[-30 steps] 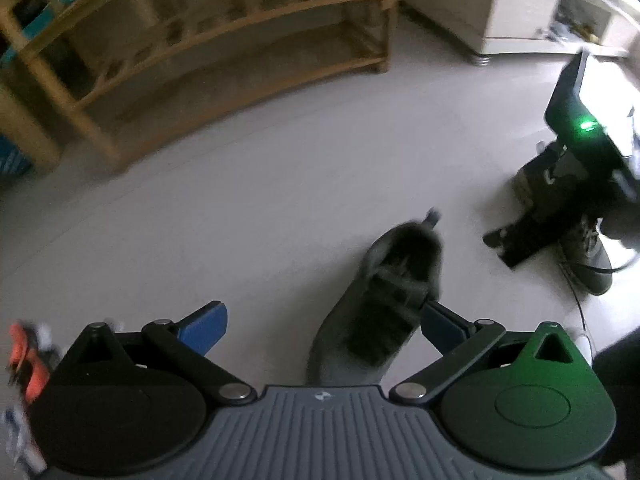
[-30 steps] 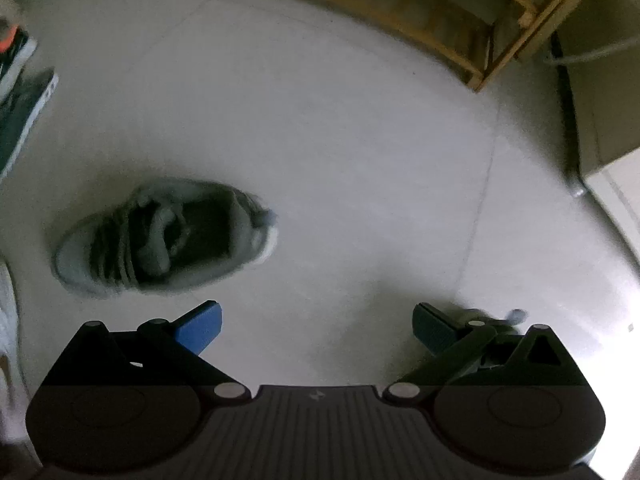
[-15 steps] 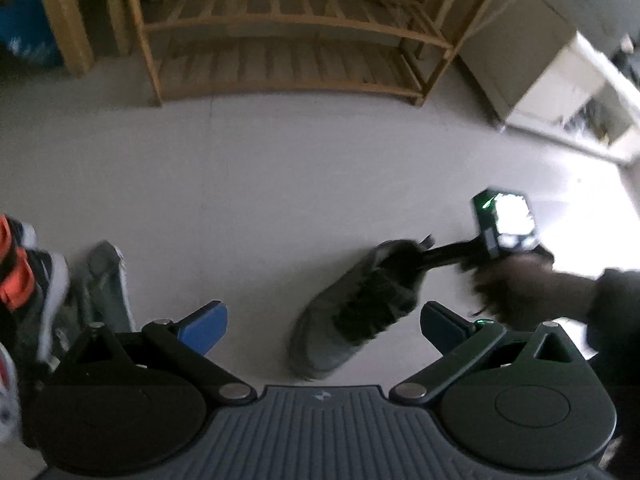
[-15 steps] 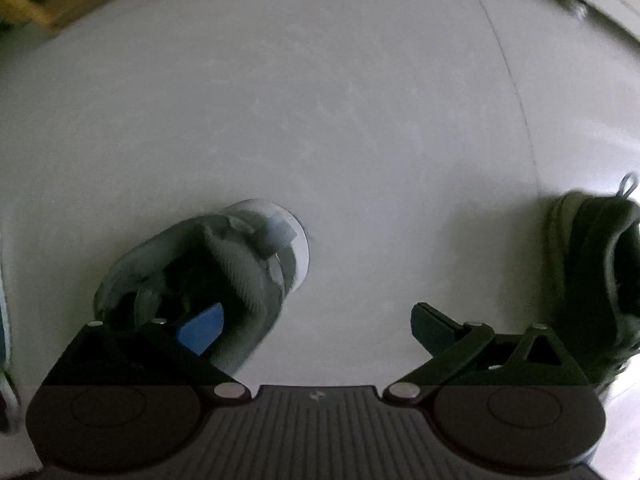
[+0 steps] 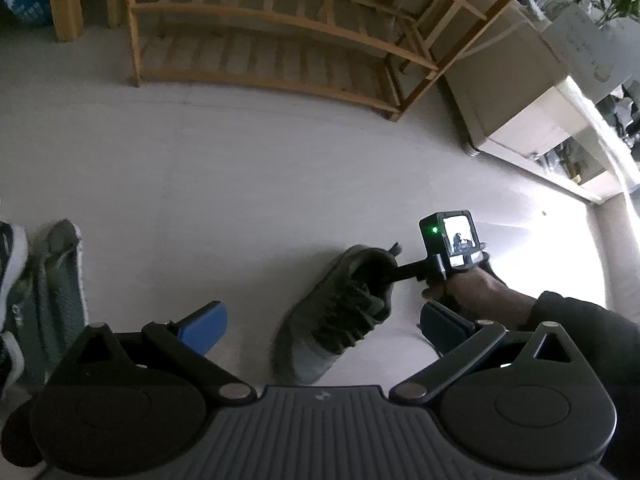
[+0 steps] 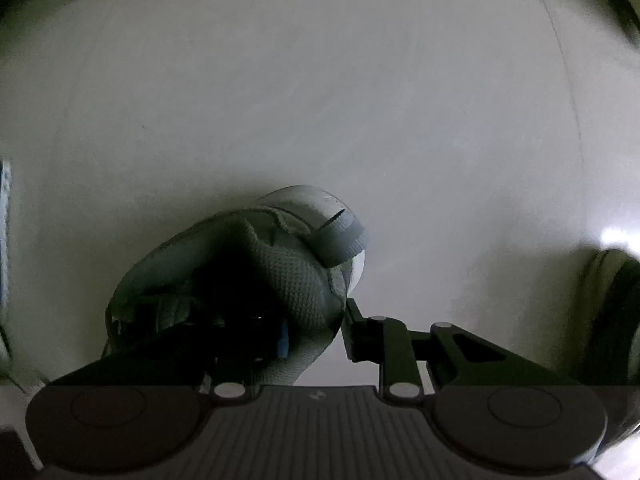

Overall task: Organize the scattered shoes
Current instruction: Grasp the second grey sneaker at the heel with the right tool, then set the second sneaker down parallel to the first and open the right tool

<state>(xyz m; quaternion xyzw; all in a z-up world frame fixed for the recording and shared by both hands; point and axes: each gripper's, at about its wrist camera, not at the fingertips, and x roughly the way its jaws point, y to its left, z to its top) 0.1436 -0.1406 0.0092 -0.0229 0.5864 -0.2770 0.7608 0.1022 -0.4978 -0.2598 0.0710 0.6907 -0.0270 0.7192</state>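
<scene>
A dark grey sneaker (image 5: pixel 340 312) lies on the pale floor, toe toward me. My right gripper (image 6: pixel 316 332) is shut on its heel collar (image 6: pixel 296 280), one finger inside the shoe, the other outside; it also shows in the left wrist view (image 5: pixel 394 274). My left gripper (image 5: pixel 320 324) is open and empty, its fingers either side of the sneaker's toe, a little above it. Another dark shoe (image 6: pixel 612 312) sits at the right edge of the right wrist view.
A wooden shoe rack (image 5: pixel 280 36) with bare shelves stands at the back. A pale cabinet (image 5: pixel 516 92) stands to its right. A grey-green shoe (image 5: pixel 60 280) and a black and white shoe (image 5: pixel 10 264) lie at the left.
My right gripper has closed on the grey sneaker's heel collar. My left gripper has swung to face the rack and stayed open.
</scene>
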